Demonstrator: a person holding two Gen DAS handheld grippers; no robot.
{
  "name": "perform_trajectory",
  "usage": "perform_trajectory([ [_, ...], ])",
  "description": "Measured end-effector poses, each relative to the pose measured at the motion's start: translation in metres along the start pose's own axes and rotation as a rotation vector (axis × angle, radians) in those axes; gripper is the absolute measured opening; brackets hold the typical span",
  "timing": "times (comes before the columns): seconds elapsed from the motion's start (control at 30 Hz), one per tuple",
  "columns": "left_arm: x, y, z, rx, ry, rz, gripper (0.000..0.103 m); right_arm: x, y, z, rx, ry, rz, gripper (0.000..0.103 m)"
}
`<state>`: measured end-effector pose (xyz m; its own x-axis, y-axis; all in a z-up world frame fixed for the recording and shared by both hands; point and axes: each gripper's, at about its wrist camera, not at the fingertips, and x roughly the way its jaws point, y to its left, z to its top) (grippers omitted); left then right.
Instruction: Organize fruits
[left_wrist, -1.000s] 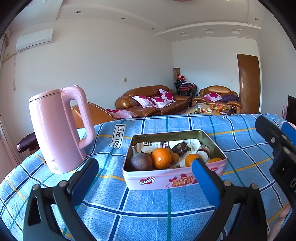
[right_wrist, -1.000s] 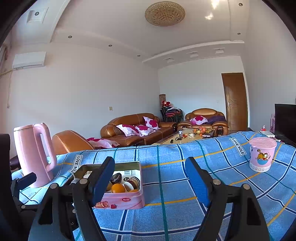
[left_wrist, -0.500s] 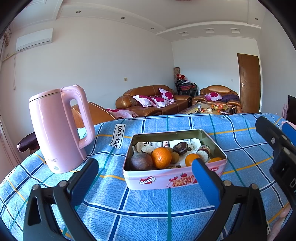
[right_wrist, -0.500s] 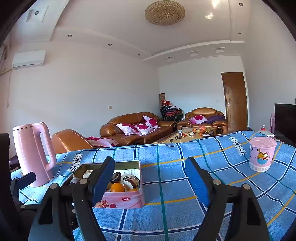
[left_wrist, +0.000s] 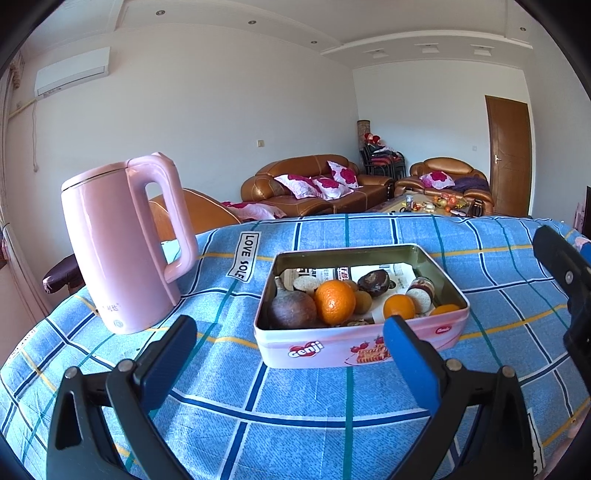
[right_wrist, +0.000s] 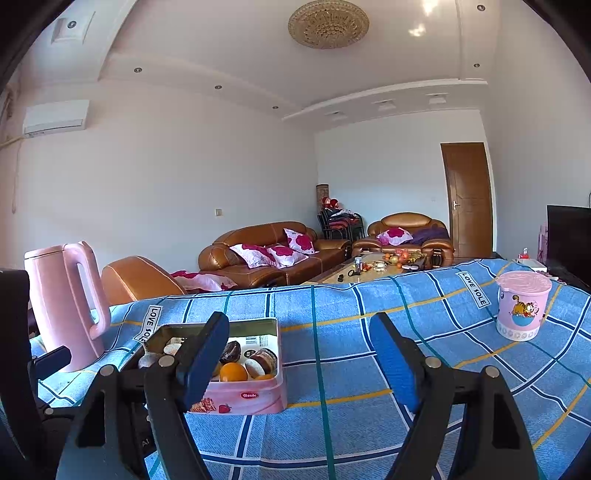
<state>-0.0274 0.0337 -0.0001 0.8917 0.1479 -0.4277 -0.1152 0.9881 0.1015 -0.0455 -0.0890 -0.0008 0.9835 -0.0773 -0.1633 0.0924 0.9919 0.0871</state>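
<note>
A pink tin (left_wrist: 354, 345) (right_wrist: 258, 400) sits on the blue checked tablecloth (left_wrist: 295, 435). It holds a large orange (left_wrist: 334, 302), a dark round fruit (left_wrist: 291, 309), smaller oranges (left_wrist: 399, 305) and several brown and cut fruits. My left gripper (left_wrist: 288, 343) is open just in front of the tin, nothing between its blue pads. My right gripper (right_wrist: 299, 343) is open too, to the right of the tin and empty; its left finger (right_wrist: 201, 354) hides part of the tin. An orange (right_wrist: 233, 372) shows in the right wrist view.
A pink kettle (left_wrist: 122, 243) (right_wrist: 64, 306) stands left of the tin. A pink lidded cup (right_wrist: 521, 304) is at the table's far right. The right gripper's black frame (left_wrist: 569, 280) shows at the right edge. Sofas (right_wrist: 269, 254) lie beyond.
</note>
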Motion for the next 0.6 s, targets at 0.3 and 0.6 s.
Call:
perform_trajectory([
  [0.3, -0.0004, -0.0025, -0.0007, 0.008, 0.000, -0.041, 0.103, 0.0028, 0.0028, 0.0014, -0.003, 0.009, -0.004, 0.080],
  [0.6, -0.0034, -0.0059, 0.0001, 0.026, -0.019, -0.043, 0.103, 0.0039, 0.0023, 0.0009, -0.003, 0.017, -0.007, 0.080],
])
